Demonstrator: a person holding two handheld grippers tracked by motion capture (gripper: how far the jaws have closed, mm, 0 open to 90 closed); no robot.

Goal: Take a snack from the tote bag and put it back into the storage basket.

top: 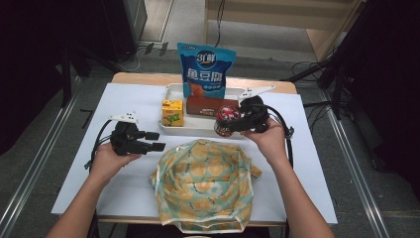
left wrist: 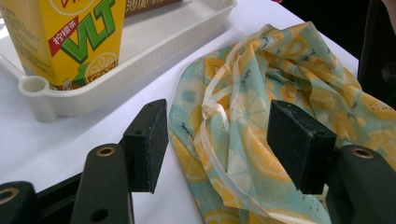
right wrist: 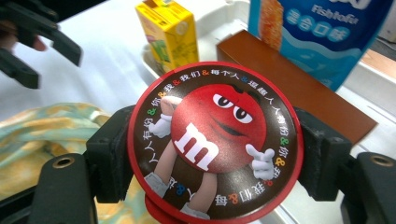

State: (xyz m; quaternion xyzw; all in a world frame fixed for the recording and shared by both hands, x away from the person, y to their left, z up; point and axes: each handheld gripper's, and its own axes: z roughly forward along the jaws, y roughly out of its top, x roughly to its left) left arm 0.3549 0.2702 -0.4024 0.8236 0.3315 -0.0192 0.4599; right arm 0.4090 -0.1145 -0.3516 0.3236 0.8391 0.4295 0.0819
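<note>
1 tray (top: 174,90), 1 pouch (top: 206,69), 1 carton (top: 172,112), 1 brown box (top: 203,105), 1 tin (top: 227,119), 1 bag (top: 204,183).

bare white surface (top: 124,188) lies open at the left, in front of the white tray (top: 171,90) and beside the lemon-print bag (top: 203,183); the left gripper (top: 154,141) sits there with its jaws apart, the bag's edge between them in the left gripper view. at the right, bare surface runs beside the bag out to the edge. the bag fills the near middle. the tray blocks the far middle, crowded by the yellow drink carton (top: 172,112), the brown box (top: 205,105) and the tall blue pouch (top: 205,69). the right gripper (top: 233,121), clamped on the round red tin (top: 227,119), hangs over the tray's near right corner.
</note>
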